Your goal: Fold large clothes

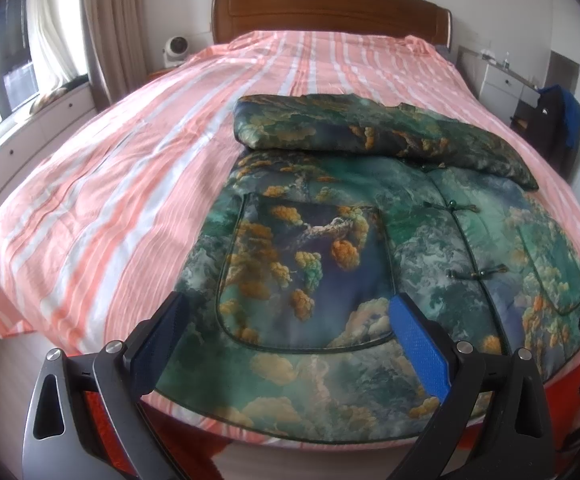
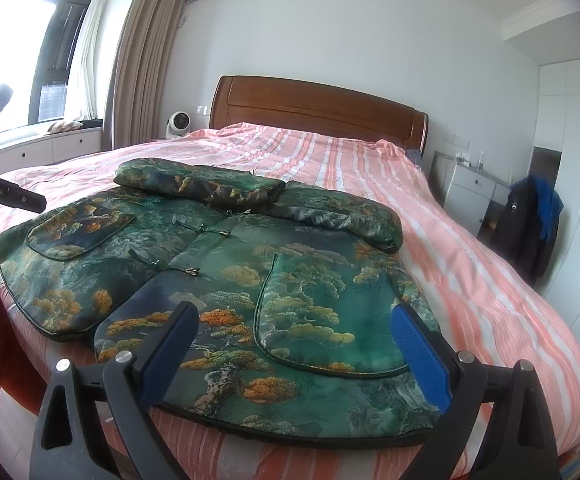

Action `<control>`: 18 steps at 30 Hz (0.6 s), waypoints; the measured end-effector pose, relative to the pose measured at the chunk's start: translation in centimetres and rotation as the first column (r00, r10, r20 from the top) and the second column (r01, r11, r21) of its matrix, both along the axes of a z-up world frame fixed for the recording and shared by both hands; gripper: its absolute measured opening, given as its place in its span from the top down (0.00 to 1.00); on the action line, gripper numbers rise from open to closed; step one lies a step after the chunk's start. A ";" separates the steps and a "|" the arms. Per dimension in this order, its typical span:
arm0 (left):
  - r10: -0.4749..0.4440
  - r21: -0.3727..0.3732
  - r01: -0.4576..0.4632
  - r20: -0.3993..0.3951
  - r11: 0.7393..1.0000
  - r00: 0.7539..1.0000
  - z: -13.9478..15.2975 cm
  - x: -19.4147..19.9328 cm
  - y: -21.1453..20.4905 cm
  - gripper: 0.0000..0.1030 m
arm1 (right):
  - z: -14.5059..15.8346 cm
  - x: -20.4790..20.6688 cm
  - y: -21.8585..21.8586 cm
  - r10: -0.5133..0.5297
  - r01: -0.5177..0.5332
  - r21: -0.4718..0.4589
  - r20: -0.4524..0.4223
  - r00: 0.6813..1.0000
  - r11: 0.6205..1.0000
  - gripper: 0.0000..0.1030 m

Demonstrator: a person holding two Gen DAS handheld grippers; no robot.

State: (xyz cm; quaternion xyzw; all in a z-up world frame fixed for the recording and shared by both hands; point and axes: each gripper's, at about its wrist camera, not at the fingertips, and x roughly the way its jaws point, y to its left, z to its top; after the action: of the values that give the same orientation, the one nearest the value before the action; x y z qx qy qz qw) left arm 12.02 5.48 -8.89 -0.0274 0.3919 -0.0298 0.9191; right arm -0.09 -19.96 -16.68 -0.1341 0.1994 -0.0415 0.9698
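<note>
Two hand-held grippers are hovering at the foot of the bed, and both are gaping wide with nothing between the blue pads: the left hand-held gripper (image 1: 290,340) is hanging just over the near hem of the jacket (image 1: 370,240), and the right hand-held gripper (image 2: 294,344) is doing the same on the other side of the front. That padded jacket (image 2: 226,264) is lying face up on the striped pink bedspread (image 1: 130,160), shimmering in green and navy with orange tree clusters, its knot buttons (image 1: 454,204) running down the closed centre seam. One big piped patch pocket (image 1: 306,272) is sitting on each front panel, the other pocket (image 2: 330,312) showing square in the right wrist view. Both sleeves are lying folded across the chest as one thick band (image 1: 370,128) at the far end of the garment. Its hem is curving right along the bed's near edge, slightly overhanging in the left view. To the left of the jacket the bedspread is stretching out wide, and beyond it up to the wooden headboard (image 2: 314,108) too; on the right a narrower strip is running along the bed's side. Off that side, a white nightstand (image 2: 470,188) and a dark coat (image 2: 530,220) are standing well apart from the bed.
</note>
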 end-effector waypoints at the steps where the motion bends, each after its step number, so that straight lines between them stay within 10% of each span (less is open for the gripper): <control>1: 0.000 0.000 0.000 0.001 1.000 1.000 0.0 0.0 0.0 0.03 | 0.0 0.0 0.0 0.000 0.000 0.002 0.000 1.000 1.000 0.07; 18: -0.002 0.009 0.002 -0.016 1.000 1.000 -0.8 0.2 0.0 0.03 | -0.2 0.2 -0.1 0.000 0.000 0.005 -0.010 1.000 1.000 0.07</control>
State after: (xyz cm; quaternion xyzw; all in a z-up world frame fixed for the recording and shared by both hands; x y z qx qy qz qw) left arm 12.25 5.47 -9.65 -0.0229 0.3995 -0.0289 0.9160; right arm 0.15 -20.02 -16.86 -0.1318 0.2042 -0.0402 0.9692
